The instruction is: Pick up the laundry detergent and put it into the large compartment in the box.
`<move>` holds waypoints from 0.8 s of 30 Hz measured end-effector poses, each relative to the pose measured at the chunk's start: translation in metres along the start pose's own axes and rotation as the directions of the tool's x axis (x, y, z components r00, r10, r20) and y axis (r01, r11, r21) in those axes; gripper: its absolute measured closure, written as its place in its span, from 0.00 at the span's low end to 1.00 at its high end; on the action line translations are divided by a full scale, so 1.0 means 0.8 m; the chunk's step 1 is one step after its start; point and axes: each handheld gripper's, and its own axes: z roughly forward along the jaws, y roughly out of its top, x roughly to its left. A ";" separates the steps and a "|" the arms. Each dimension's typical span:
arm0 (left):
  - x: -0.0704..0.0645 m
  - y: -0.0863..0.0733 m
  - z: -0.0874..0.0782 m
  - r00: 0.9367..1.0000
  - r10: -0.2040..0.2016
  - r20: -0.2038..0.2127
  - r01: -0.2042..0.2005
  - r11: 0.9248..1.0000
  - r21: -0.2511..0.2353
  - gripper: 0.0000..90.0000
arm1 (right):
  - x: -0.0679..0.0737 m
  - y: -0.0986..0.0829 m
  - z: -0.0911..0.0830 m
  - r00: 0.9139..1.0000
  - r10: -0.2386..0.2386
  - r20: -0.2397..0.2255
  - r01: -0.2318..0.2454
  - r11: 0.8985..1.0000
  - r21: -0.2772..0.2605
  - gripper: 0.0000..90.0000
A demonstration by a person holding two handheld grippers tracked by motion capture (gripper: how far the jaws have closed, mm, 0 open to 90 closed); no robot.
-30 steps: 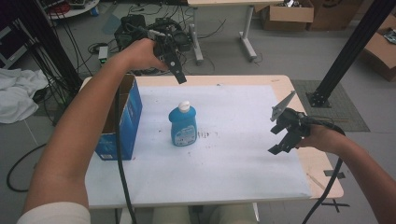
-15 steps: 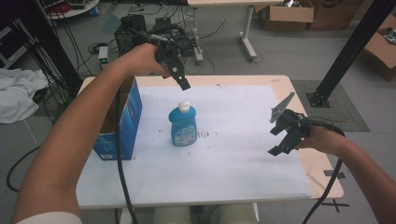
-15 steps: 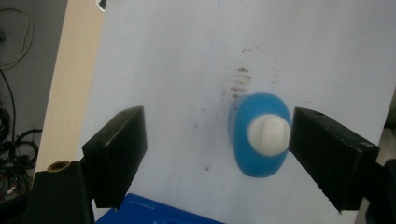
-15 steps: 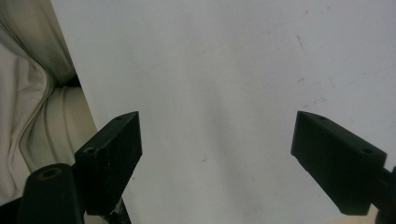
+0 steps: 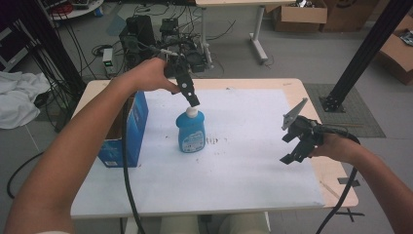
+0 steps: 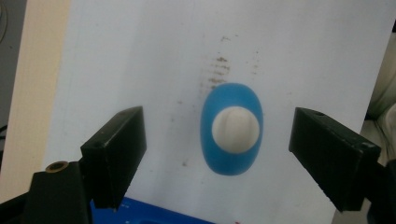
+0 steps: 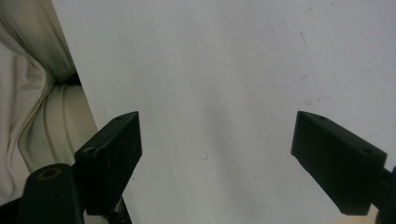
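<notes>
A blue bottle with a white cap stands upright near the middle of the white sheet. My left gripper hangs just above the cap, pointing down. In the left gripper view its jaws are wide apart with the blue bottle and its white cap straight below, between them and untouched; the left gripper is open. My right gripper hovers over the sheet's right edge. In its own view the right gripper is open above bare white sheet.
A blue cardboard box stands open at the table's left edge, close to the bottle. The white sheet covers most of the wooden table. Cables, equipment and boxes lie on the floor beyond. A black cable trails from the left gripper.
My left gripper has moved right and down from beside the box's far corner to just above the bottle's cap. The right gripper has stayed put.
</notes>
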 end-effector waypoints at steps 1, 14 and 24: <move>-0.001 -0.001 0.002 1.000 0.003 0.002 -0.003 1.000 0.001 0.22 | 0.000 0.000 0.000 1.000 -0.007 -0.001 0.007 1.000 -0.002 0.18; -0.012 -0.009 0.030 1.000 0.007 0.029 -0.008 1.000 0.012 0.21 | 0.002 0.001 -0.001 1.000 -0.004 0.003 0.004 1.000 -0.001 0.18; -0.015 -0.011 0.048 0.999 0.021 0.035 -0.022 1.000 0.018 0.21 | 0.003 0.004 0.001 1.000 -0.007 -0.001 0.007 1.000 0.002 0.18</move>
